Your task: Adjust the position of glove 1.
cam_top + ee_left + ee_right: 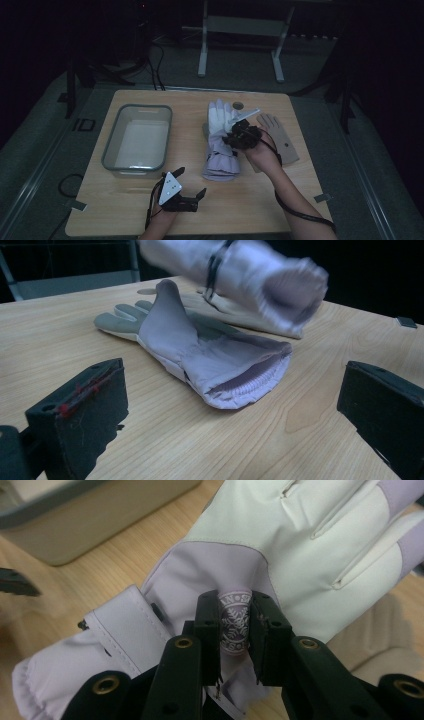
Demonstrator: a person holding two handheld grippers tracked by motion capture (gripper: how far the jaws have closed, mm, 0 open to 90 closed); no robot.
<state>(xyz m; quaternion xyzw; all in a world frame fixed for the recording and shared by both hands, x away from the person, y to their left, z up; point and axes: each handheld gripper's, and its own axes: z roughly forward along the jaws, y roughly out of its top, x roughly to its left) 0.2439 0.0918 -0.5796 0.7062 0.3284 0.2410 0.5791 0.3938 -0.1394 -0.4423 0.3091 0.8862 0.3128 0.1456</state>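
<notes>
Two lilac gloves in play: one (280, 545) pinched by right gripper (235, 625) at its logo tab, lifted over second lilac glove (220, 150) flat mid-table. Grey bin (137, 137) at 9 o'clock holds no glove, likely drop target. Nothing stowed yet, tan glove (280, 137) at 3 o'clock untouched. Left gripper (192, 186) spread, resting near 6 o'clock edge. Open path toward bin.

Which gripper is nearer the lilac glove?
Right. The right gripper is pinching the lilac glove; the left gripper rests open on the table, apart from it.
</notes>
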